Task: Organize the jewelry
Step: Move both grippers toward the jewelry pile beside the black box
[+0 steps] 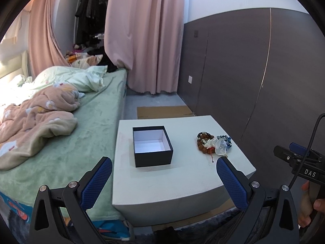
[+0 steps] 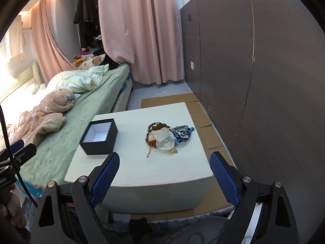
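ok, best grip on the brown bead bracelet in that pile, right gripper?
Probably the far-left arc of the brown bead bracelet: it pokes out from under the clear pouch that covers the rest. Bring the right gripper down from above with its open jaws straddling the strand. It lies flat on the white table, so a side approach finds little to pinch.

Open black box [image 2: 99, 136], white inside, upright, tangled bead bracelets [image 2: 165, 137] heaped well apart

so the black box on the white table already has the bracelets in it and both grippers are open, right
Not quite: the black box is empty, its white inside bare in the left wrist view. The bracelets lie heaped on the white table beside it. Both the left gripper and right gripper are open.
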{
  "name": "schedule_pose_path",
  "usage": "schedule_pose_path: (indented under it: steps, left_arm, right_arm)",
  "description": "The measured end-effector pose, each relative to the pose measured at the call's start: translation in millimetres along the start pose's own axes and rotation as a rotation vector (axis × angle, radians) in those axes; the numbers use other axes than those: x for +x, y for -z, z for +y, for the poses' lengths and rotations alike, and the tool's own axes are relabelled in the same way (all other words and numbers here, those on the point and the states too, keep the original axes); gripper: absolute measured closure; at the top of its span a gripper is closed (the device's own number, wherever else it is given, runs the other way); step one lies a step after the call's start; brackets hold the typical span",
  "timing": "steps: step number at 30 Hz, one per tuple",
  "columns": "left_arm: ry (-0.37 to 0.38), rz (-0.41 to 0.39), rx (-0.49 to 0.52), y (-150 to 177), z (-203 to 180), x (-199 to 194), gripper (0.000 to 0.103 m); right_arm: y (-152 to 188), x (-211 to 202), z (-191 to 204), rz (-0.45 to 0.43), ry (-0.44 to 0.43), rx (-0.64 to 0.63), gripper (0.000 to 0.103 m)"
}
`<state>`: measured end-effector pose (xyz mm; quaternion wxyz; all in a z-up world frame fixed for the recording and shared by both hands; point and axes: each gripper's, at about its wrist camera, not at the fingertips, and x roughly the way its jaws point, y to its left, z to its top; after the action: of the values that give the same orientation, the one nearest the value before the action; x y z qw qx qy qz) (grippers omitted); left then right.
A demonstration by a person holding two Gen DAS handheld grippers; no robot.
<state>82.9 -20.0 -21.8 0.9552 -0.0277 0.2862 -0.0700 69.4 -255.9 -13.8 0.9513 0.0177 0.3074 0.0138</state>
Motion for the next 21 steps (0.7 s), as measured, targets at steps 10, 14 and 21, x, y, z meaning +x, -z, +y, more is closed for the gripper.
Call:
schedule_pose_path:
  steps: [10, 14, 21]
  left_arm:
    - [-0.032, 0.074, 0.005, -10, -3, 56, 0.007]
    - [-0.029, 0.096, 0.022, -12, -9, 75, 0.007]
    - [0.008, 0.147, 0.041, -12, -26, 111, 0.014]
  right_arm:
    - [-7, 53, -18, 0.075, -0.003, 0.019, 0.029]
    - [-7, 74, -28, 0.113, -0.002, 0.037, 0.036]
    - [1, 99, -50, 0.158, 0.009, 0.078, 0.043]
